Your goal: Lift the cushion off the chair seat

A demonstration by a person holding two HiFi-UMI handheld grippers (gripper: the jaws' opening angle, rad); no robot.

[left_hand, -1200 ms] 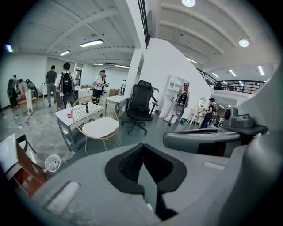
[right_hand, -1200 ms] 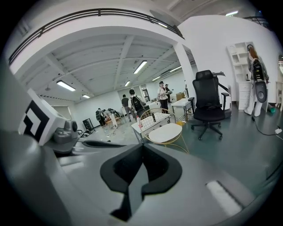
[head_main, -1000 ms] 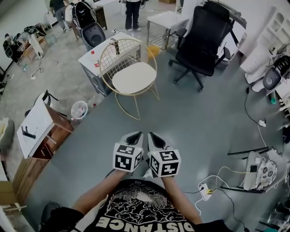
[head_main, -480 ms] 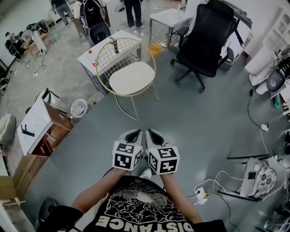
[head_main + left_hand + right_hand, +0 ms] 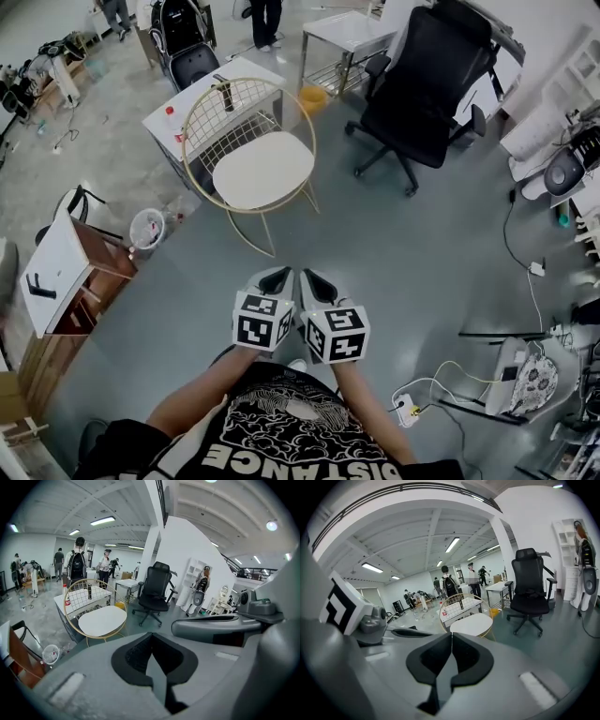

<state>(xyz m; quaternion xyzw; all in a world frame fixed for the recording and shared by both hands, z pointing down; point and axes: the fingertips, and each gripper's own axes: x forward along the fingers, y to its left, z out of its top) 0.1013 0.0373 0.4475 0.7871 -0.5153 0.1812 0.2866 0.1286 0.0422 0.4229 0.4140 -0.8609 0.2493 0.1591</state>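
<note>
1. Claws first: the left claw (image 5: pixel 274 279) and right claw (image 5: pixel 315 279) are both closed on nothing, and each gripper view shows its dark pads meeting along a thin seam. That fits an approach with nothing yet within reach
2. They are held side by side, nearly touching, above the grey floor (image 5: pixel 394 253), and both aim forward and somewhat downward at the chair
3. The round white cushion (image 5: pixel 261 169) lies flat on the seat of the gold wire chair (image 5: pixel 208 117), well apart from both claws, so the lift is not yet begun
4. That chair stands against a white tabletop (image 5: pixel 246 73) with its open front turned toward the person, which likely explains the head-on line
5. The person's forearms (image 5: pixel 202 394) reach out from the chest, wrists straight, marker cubes facing up
</note>
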